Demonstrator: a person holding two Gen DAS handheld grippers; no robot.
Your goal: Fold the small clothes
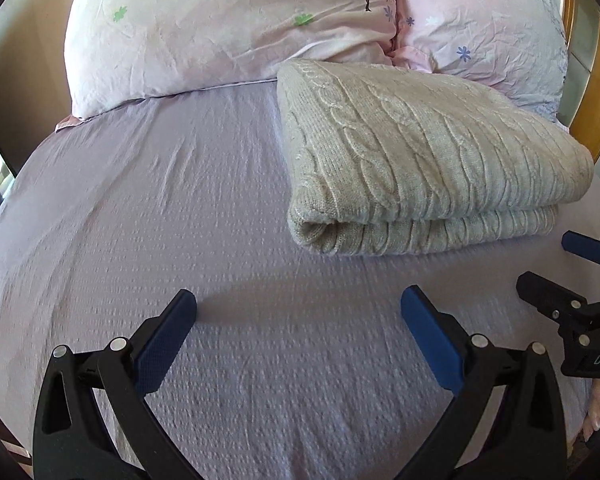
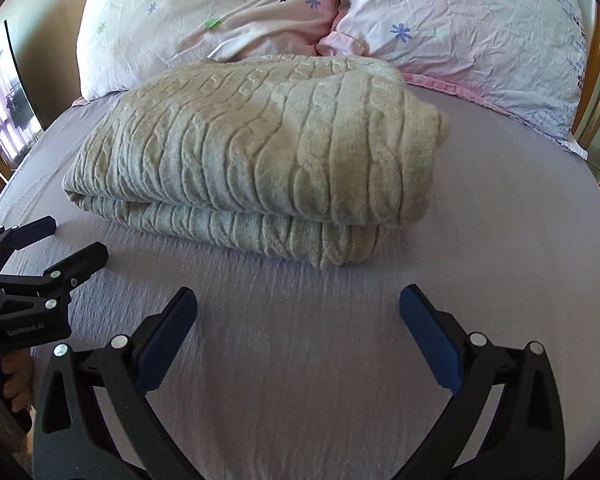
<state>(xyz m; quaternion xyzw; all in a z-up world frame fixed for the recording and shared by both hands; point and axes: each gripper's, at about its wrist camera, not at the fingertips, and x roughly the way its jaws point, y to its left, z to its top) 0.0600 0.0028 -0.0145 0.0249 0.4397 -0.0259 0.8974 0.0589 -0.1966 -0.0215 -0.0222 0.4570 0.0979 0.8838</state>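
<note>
A beige cable-knit sweater (image 1: 428, 160) lies folded in a thick stack on the lilac bed sheet (image 1: 180, 208); it also shows in the right wrist view (image 2: 252, 152). My left gripper (image 1: 298, 304) is open and empty, hovering over bare sheet in front and left of the sweater. My right gripper (image 2: 298, 300) is open and empty, just in front of the sweater's near edge. The right gripper also shows at the right edge of the left wrist view (image 1: 548, 260). The left gripper shows at the left edge of the right wrist view (image 2: 76, 240).
Two pink floral pillows (image 1: 228, 28) (image 1: 484, 28) lean at the head of the bed behind the sweater. A wooden headboard (image 1: 596, 92) rises at the far right. The sheet (image 2: 500, 240) stretches left of the sweater.
</note>
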